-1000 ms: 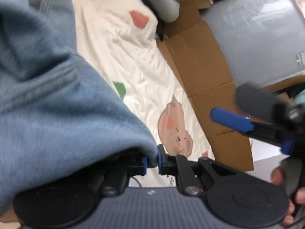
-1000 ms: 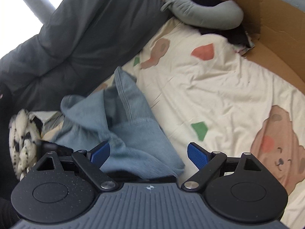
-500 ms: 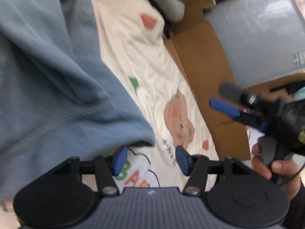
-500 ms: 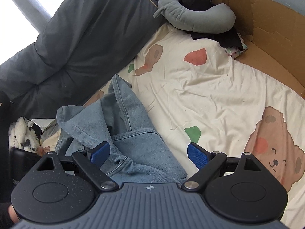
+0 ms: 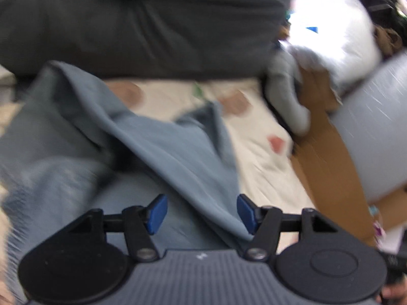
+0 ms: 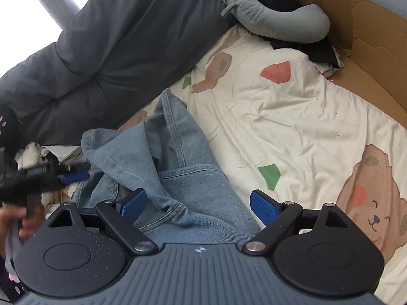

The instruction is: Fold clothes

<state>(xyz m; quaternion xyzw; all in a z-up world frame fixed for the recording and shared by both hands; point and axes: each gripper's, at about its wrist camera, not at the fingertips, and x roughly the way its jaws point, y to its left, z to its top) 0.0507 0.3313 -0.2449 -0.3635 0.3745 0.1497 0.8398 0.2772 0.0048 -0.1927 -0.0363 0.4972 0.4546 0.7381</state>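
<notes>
A pair of light blue jeans (image 6: 178, 172) lies crumpled on a cream bedsheet (image 6: 292, 127) printed with bears. In the blurred left wrist view the jeans (image 5: 162, 157) fill the lower left. My left gripper (image 5: 201, 213) hangs open over the denim, its blue pads apart with cloth beneath them, not pinched. My right gripper (image 6: 198, 207) is open too, above the folded hem of the jeans. The left gripper (image 6: 73, 176) also shows at the left edge of the right wrist view, held by a hand (image 6: 28, 222).
A dark grey duvet (image 6: 114, 38) runs along the far side of the bed. A grey neck pillow (image 6: 279, 23) lies at the head, with brown cardboard (image 6: 368, 50) to the right. A black-and-white fluffy item (image 6: 30, 152) sits left of the jeans.
My left gripper let go of the jeans, opened and swung left toward the duvet. The denim dropped onto the sheet. My right gripper stayed open and barely moved.
</notes>
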